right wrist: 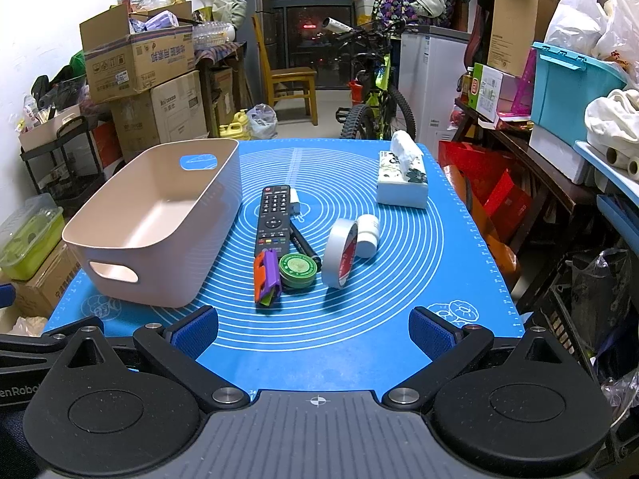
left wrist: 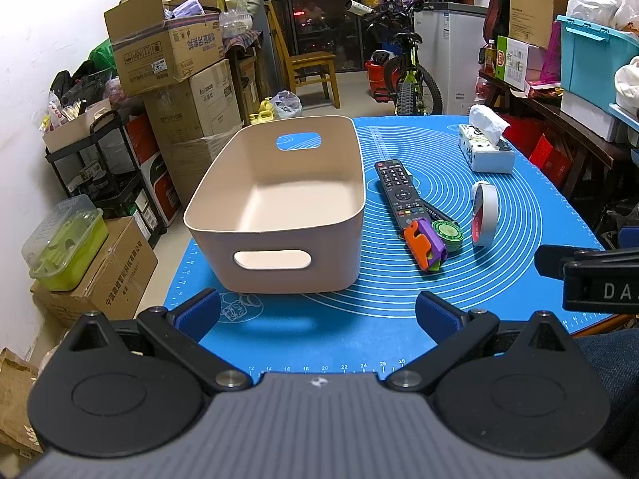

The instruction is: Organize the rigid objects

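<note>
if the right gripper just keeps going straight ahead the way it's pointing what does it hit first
Most likely the green round tin or the roll of tape standing on edge beside it. The open right gripper points between them over bare blue mat. Its height above the mat is unclear, so it may pass over.

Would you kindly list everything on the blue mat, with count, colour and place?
bin: 1, beige, empty, mat's left side
remote: 1, black, right of the bin
marker: 1, black, partly under the remote
plug: 1, white, beside the remote's far end
toy: 1, orange and purple, near end of the remote
tin: 1, green, round, right of the toy
tape roll: 1, white, standing on edge
bottle: 1, white, behind the tape roll
tissue box: 1, white, far right
mat: 1, blue
left gripper: fingers open, empty
right gripper: fingers open, empty
</note>
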